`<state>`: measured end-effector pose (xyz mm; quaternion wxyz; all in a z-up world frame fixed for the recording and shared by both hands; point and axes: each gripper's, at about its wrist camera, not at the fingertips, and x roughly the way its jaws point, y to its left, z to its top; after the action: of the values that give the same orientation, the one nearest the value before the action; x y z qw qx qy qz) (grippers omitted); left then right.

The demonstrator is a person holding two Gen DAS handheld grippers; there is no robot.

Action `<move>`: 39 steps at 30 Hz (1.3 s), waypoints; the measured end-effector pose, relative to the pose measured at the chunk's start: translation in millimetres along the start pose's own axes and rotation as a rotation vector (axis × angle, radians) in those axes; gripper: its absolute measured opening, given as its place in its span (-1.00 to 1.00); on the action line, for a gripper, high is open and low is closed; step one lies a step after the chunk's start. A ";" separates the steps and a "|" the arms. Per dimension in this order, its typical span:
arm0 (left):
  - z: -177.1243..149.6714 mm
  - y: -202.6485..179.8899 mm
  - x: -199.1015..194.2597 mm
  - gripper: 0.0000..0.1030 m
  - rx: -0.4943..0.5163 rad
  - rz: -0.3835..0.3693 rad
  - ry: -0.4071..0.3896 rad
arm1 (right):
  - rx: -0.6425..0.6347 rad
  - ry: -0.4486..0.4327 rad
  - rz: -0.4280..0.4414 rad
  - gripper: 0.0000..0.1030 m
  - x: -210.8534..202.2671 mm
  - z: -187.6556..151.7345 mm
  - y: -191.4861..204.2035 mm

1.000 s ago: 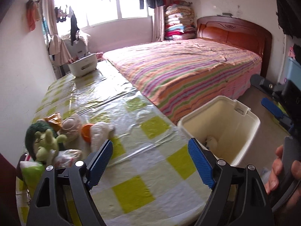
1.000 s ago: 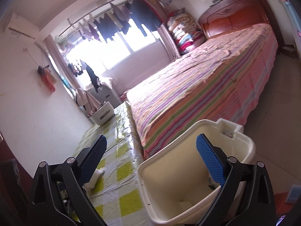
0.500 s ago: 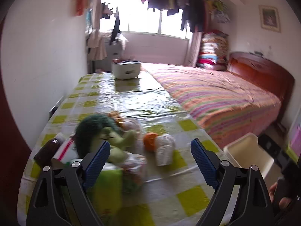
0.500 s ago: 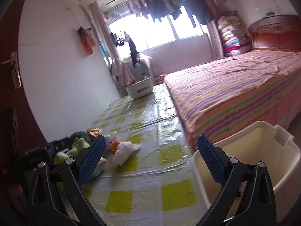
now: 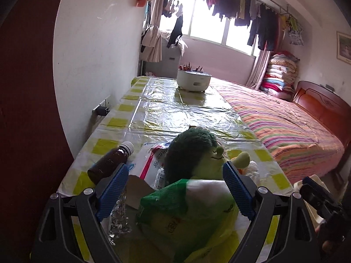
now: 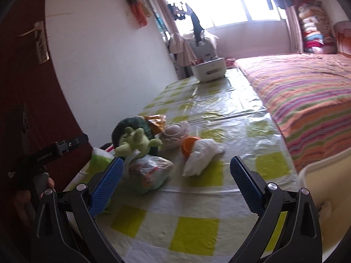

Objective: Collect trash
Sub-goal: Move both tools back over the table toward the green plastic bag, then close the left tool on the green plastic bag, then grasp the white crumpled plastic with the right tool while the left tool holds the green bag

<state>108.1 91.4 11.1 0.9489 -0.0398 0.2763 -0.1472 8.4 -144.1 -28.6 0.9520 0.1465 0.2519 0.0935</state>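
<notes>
Green-and-yellow bag (image 5: 188,214) lies between the spread fingers of the left gripper (image 5: 175,190), unclamped; a plush (image 5: 195,155) sits just beyond. Right gripper (image 6: 176,185) gapes empty, white wad (image 6: 201,155) ahead between its fingers, bin (image 6: 326,197) to its right.

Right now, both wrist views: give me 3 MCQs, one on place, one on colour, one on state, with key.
1. Where does the brown bottle lie?
A. on the bed
B. on the table, left of the green plush toy
C. in the bin

2. What colour is the cap on the brown bottle?
A. white
B. red
C. blue

3. How do the right gripper jaws stand?
A. shut on the white crumpled wad
B. shut on nothing
C. open, holding nothing

Key: B, it lies on its side on the checked tablecloth beside the toy; A, the cap is white; C, both blue pads stand wide apart, the wad beyond them.
</notes>
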 end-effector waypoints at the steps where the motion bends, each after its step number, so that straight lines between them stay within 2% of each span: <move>1: -0.7 2.7 -1.7 0.65 0.000 -0.021 0.005 | -0.015 0.003 0.012 0.87 1.1 2.7 5.0; 5: -7.4 3.7 -12.0 0.65 0.015 -0.136 0.016 | -0.062 0.014 0.015 0.87 10.0 12.5 15.2; 8: -14.2 -12.4 -13.8 0.65 0.082 -0.183 0.039 | -0.058 0.029 -0.010 0.87 17.8 16.8 10.9; 14: -31.1 -43.5 0.6 0.65 0.225 -0.089 0.087 | 0.027 0.057 -0.007 0.87 23.3 11.5 -6.0; 17: -34.7 -47.5 13.8 0.65 0.238 -0.035 0.119 | 0.020 0.052 -0.010 0.87 21.5 11.8 -5.9; 20: -39.4 -48.6 28.6 0.65 0.256 0.055 0.149 | 0.012 0.061 -0.018 0.87 22.9 12.5 -5.5; 24: -39.3 -41.2 34.8 0.64 0.228 0.084 0.144 | 0.004 0.099 -0.040 0.87 33.3 16.4 -7.4; 26: -38.6 -37.3 35.8 0.48 0.214 0.086 0.146 | -0.022 0.117 -0.066 0.87 40.4 19.2 -6.0; 27: -38.9 -36.3 36.7 0.17 0.211 0.082 0.157 | -0.038 0.126 -0.074 0.87 44.4 20.5 -4.4; 28: -39.3 -35.8 38.1 -0.02 0.210 0.082 0.169 | -0.048 0.138 -0.074 0.86 48.9 21.8 -3.6; 35: -39.8 -32.5 34.2 -0.19 0.200 0.097 0.149 | -0.041 0.265 -0.145 0.84 93.0 22.1 -7.7; 36: -39.7 -32.3 32.8 -0.21 0.196 0.099 0.141 | -0.025 0.283 -0.150 0.80 99.5 22.4 -10.6; 39: -39.7 -34.2 28.4 -0.23 0.197 0.111 0.116 | 0.020 0.341 -0.155 0.46 121.3 21.8 -21.5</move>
<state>100.9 50.5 -31.6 0.9373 0.0777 0.3168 -0.1231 125.5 -138.8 -72.4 0.8983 0.1181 0.4212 0.0408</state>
